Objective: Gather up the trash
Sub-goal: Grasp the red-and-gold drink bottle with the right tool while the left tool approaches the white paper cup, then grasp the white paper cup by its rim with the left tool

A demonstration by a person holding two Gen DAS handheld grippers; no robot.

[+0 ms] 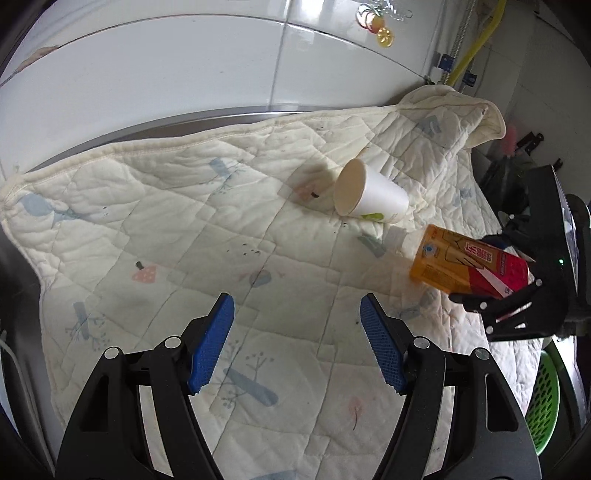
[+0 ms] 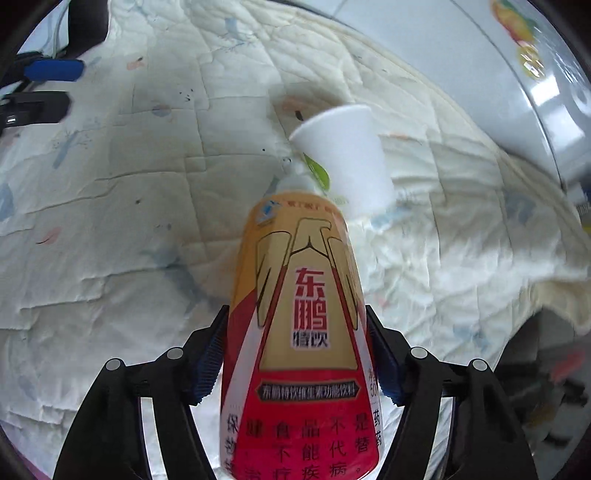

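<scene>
Two pieces of trash are seen on a cream quilted blanket point(image 1: 155, 229) printed with pale blue trees and small pink mushrooms, which is spread over a surface backed by a white tiled wall point(image 1: 184, 70). A fruit sticker point(image 1: 376, 22) is stuck high on the tiles, and a yellow hose point(image 1: 476, 40) is run down beside a metal pipe at the far right corner, where the blanket is bunched into a fold. A green perforated basket point(image 1: 543, 402) is glimpsed below the blanket's right edge.

The left gripper point(image 1: 297, 341) is held low over the near part of the blanket, its blue-padded jaws spread wide with nothing between them. A white paper cup point(image 1: 373, 194) is lying on its side ahead of it and slightly right, well apart from the fingers, its mouth turned toward the left.

The right gripper point(image 2: 297, 354) is clamped on an orange-and-red drink bottle point(image 2: 299, 332) marked with Chinese characters, the blue pads pressed against both sides of the label. The bottle is pointed away from the camera, its far end reaching just short of the cup point(image 2: 347, 158) in the right wrist view. From the left wrist view the bottle point(image 1: 469, 264) is seen at the right edge of the blanket, raised at a tilt, with the cup near it to the upper left
</scene>
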